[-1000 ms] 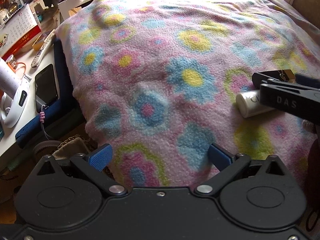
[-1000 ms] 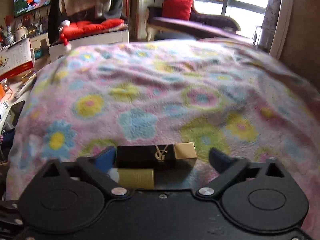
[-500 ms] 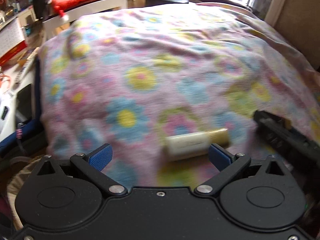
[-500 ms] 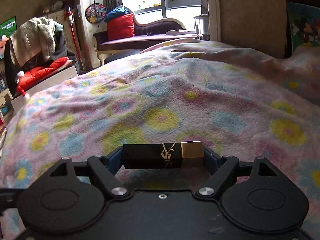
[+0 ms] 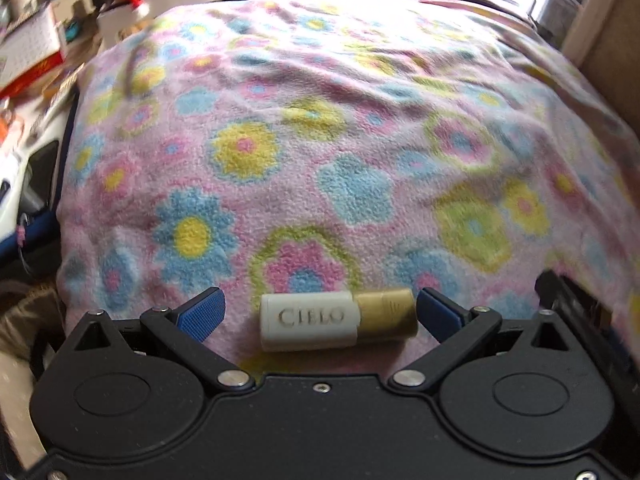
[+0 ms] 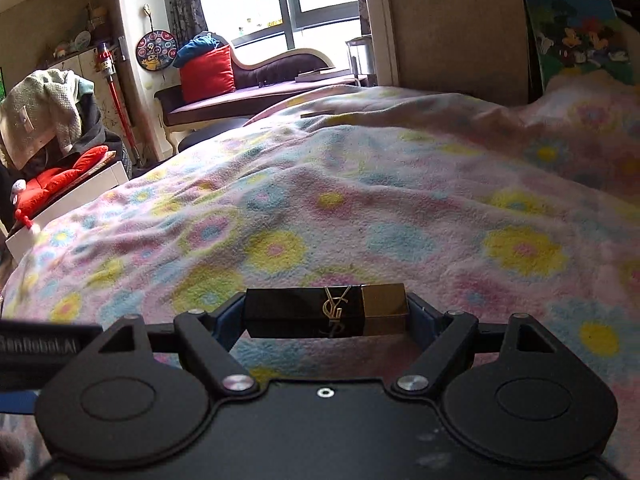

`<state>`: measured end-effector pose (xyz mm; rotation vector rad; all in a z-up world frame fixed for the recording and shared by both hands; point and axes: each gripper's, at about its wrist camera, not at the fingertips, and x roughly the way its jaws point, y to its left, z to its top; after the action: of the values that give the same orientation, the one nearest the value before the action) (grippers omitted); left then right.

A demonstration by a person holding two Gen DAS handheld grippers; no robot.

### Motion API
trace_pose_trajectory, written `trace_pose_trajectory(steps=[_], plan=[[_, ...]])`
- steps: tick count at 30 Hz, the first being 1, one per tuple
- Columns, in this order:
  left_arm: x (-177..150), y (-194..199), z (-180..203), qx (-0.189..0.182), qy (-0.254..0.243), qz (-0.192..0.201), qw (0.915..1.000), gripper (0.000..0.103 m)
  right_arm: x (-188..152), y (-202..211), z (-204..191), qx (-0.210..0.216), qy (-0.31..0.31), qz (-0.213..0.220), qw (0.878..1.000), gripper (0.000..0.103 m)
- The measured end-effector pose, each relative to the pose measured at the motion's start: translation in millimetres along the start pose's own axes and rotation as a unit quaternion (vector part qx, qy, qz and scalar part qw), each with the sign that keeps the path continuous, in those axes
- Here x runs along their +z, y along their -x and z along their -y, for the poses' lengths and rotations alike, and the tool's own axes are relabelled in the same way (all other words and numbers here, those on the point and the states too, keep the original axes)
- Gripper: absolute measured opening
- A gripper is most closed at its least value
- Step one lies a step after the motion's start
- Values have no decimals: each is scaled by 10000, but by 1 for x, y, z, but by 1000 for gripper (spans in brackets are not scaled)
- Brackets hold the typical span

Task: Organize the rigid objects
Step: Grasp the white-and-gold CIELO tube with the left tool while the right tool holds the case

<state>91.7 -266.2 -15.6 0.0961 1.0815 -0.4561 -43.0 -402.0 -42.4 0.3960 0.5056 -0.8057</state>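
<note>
The right gripper [image 6: 326, 314] squeezes a black lipstick [image 6: 326, 312] with a gold end, held sideways above the flowery blanket [image 6: 360, 208]. At six o'clock in the left view, a white tube [image 5: 338, 320] (gold cap at three o'clock) lies on the blanket between the left gripper [image 5: 320, 312] pads, which stand apart.

A pink fleece blanket [image 6: 360, 208] with bright flowers fills mid-frame. A red cushion [image 6: 206, 69] sits on the chaise [image 6: 260, 92] upper left, by a dartboard [image 6: 156, 49]. Cartoon picture [image 6: 580, 36] upper right.
</note>
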Motion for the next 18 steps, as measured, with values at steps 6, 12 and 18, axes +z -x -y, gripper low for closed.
trace_pose_trajectory(steps=[6,12,18], plan=[[0,-5,6,-36,-44,-48,10000,98,2,4,5,29,-185,56,9998,82],[-4,-20,10,176,-252,-208,9993,96,1,6,1,-37,-108,122,9999,82],[-1,-12,5,-52,-505,-230,9984,81,-3,6,0,95,-21,278,9996,82]])
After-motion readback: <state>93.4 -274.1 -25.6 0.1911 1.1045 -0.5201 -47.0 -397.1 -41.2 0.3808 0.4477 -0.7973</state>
